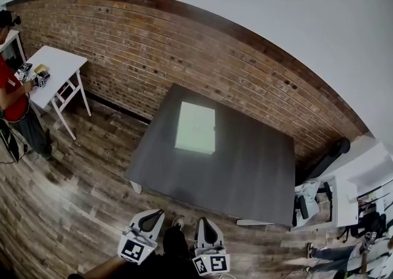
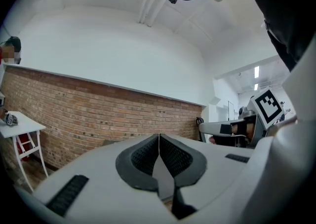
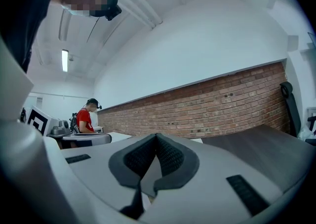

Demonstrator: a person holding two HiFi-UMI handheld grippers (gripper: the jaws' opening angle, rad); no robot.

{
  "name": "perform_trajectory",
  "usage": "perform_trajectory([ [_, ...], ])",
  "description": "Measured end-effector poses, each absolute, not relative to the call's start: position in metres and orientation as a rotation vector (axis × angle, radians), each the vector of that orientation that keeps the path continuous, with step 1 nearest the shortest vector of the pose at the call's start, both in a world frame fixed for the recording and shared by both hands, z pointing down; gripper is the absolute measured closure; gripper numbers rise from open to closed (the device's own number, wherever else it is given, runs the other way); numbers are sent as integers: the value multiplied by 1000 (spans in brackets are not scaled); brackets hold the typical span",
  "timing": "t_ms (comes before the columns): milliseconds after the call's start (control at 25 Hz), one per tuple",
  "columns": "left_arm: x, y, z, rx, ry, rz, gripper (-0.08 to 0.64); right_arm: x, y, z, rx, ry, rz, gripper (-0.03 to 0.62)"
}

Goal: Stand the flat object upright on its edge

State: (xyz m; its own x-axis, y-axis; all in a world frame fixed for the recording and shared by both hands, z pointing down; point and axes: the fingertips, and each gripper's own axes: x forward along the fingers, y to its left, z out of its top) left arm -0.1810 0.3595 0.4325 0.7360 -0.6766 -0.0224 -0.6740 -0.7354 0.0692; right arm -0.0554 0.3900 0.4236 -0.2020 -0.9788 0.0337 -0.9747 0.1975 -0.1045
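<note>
A big dark table (image 1: 245, 173) stands in front of a brick wall (image 1: 153, 50). The flat thing (image 1: 196, 127) is a pale white square board. It lies flat on the table, close to the far left corner. Its edges do not hang over. There is lots of bare table to its right and on the near side. A wood floor (image 1: 73, 210) is all around.

The left gripper (image 1: 155, 214) and right gripper (image 1: 206, 220) sit low, off the table's near edge. Both are squeezed closed and hold nothing. Each cube has black and white square marks (image 1: 132, 249).
</note>
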Motion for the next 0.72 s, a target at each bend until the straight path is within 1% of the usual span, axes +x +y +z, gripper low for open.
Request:
perform_trajectory([
  [240, -168, 338, 438, 2885, -1134, -69, 527, -46, 365, 424, -1937, 2421, -133, 569],
  [720, -105, 262, 451, 2787, -1207, -41, 527, 13, 283, 428, -1857, 2504, -143, 569],
])
